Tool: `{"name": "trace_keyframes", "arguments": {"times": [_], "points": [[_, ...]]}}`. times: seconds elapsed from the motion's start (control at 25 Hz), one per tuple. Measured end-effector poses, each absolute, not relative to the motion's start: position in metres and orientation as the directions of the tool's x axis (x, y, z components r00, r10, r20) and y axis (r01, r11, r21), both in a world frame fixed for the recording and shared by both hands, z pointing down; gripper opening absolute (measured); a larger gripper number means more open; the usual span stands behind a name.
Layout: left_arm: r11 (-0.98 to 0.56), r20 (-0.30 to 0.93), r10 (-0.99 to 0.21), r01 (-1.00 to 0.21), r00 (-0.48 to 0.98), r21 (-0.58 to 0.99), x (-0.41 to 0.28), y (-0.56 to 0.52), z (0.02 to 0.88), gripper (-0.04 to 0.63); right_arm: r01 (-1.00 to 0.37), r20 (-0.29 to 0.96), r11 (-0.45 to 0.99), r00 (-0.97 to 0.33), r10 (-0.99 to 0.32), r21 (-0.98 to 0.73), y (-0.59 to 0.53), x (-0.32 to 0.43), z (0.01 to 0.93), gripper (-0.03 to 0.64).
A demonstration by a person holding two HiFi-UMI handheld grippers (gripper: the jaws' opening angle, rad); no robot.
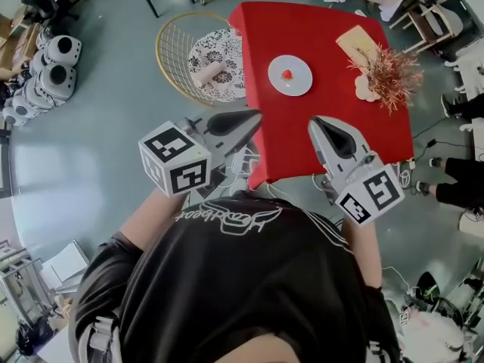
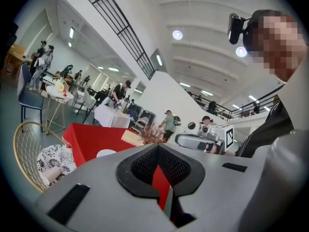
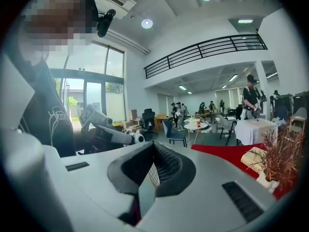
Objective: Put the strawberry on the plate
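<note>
A small red strawberry (image 1: 286,74) lies in the middle of a round white plate (image 1: 299,85) on the red table (image 1: 333,127). Both grippers hang at the table's near edge, close to the person's chest and well short of the plate. My left gripper (image 1: 254,116) points toward the table's near left corner with its jaws together and nothing between them. My right gripper (image 1: 317,122) is over the near edge, jaws also closed and empty. In the left gripper view the plate (image 2: 105,153) shows as a pale disc on the red table (image 2: 89,139).
A dried reddish plant (image 1: 391,70) and a tan board (image 1: 354,40) sit on the table's right side. A gold wire basket chair (image 1: 174,51) with a patterned cushion (image 1: 219,51) stands left of the table. White robot heads (image 1: 57,63) line the far left floor.
</note>
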State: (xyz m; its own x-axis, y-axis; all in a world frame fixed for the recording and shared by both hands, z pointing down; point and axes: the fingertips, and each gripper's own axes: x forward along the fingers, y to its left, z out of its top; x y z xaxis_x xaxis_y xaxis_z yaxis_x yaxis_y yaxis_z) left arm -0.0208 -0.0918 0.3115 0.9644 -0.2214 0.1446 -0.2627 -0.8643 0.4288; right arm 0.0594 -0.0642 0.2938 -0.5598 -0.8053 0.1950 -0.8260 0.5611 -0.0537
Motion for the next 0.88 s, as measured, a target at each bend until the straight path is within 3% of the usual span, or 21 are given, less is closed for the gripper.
{"name": "trace_keyframes", "arguments": {"times": [0.32, 0.88], "points": [[-0.892, 0.162, -0.207, -0.255, 0.965, 0.374, 0.004, -0.044, 0.302, 0.008, -0.792, 0.200, 0.602, -0.609, -0.767, -0.104, -0.018, 0.065, 0.303, 0.008], [-0.914, 0.163, -0.155, -0.204, 0.974, 0.351, 0.051, 0.064, 0.301, 0.008, -0.825, 0.177, 0.546, -0.564, -0.806, -0.144, 0.095, 0.113, 0.312, 0.008]]}}
